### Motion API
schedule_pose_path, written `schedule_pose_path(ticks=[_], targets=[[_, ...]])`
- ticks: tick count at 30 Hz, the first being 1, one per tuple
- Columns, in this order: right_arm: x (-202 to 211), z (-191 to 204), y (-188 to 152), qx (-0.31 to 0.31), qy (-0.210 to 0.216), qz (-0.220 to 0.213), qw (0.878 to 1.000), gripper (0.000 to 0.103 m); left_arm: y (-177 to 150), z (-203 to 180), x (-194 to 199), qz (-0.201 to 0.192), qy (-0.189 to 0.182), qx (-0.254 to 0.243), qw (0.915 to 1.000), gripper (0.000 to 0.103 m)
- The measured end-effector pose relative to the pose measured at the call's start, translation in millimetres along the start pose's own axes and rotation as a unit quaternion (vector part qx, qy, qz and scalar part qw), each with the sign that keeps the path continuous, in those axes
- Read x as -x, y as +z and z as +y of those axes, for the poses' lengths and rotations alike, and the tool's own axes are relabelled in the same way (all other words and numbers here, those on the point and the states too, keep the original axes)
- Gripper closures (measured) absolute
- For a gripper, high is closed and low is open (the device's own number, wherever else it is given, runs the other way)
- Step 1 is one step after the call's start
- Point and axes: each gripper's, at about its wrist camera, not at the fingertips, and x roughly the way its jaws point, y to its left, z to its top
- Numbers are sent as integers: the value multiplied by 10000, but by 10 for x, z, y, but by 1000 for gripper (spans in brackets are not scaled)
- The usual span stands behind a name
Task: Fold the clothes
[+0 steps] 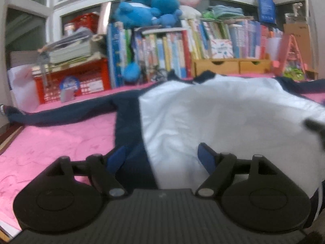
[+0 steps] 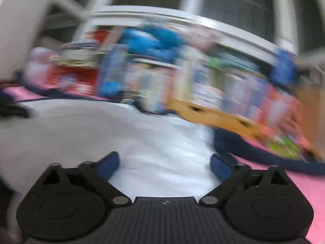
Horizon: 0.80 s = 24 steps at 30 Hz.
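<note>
White-and-navy jacket (image 1: 213, 111) is lying spread on pink bed cover (image 1: 50, 142), sleeves out to both sides. L gripper (image 1: 162, 158) jaws standing apart over the navy/white seam, gripping nothing. R gripper (image 2: 164, 164) jaws spread wide over white panel, also empty. Risks: R view is badly smeared, so a pinch could be missing the hem; slick fabric bunching.

A navy-and-white jacket (image 1: 213, 109) lies spread on the pink bed (image 1: 50, 142).
</note>
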Motion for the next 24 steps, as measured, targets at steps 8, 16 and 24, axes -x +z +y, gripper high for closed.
schedule_pose_path(ticks=[8, 16, 24], targets=[[40, -555, 80, 332, -1467, 432, 9877, 3, 115, 130, 196, -18, 559, -20, 9984, 23], [-271, 69, 767, -925, 1266, 862, 9839, 14, 481, -150, -186, -45, -428, 300, 9986, 32], [-837, -119, 724, -213, 753, 1816, 9803, 30, 176, 257, -309, 468, 719, -105, 9963, 37]])
